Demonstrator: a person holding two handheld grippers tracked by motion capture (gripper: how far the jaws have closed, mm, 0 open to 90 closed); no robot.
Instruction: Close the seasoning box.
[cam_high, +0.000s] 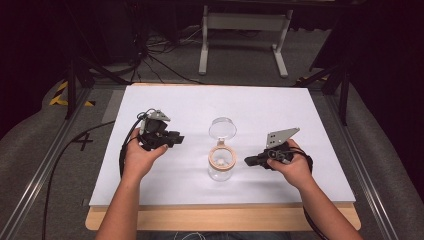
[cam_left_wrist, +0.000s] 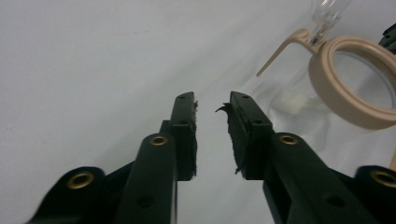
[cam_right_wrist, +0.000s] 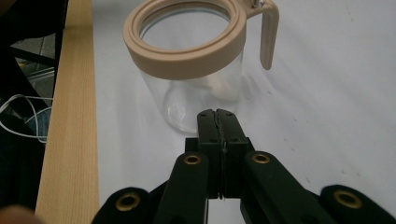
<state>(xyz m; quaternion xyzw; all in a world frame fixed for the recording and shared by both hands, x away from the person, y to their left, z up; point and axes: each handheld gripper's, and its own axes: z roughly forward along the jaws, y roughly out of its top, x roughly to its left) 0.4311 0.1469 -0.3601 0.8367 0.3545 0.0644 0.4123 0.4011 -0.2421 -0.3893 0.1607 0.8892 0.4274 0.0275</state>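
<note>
A clear glass jar (cam_high: 221, 165) with a beige ring collar stands upright on the white table (cam_high: 165, 105). Its clear hinged lid (cam_high: 222, 129) is flipped open behind it. Something small and pale lies in the jar's bottom (cam_right_wrist: 219, 88). My left gripper (cam_high: 178, 139) hovers left of the jar, jaws apart with nothing between them (cam_left_wrist: 212, 109); the beige ring (cam_left_wrist: 355, 81) is off to their right. My right gripper (cam_high: 248, 161) sits just right of the jar, jaws pressed together (cam_right_wrist: 217, 114) and pointing at the glass wall (cam_right_wrist: 187, 102), holding nothing.
A wooden board edge (cam_high: 220, 217) runs under the table's near side. Beyond the far edge stands a white metal frame (cam_high: 245, 30) on a grey floor with cables (cam_high: 155, 55). Metal rails (cam_high: 45, 165) flank the table.
</note>
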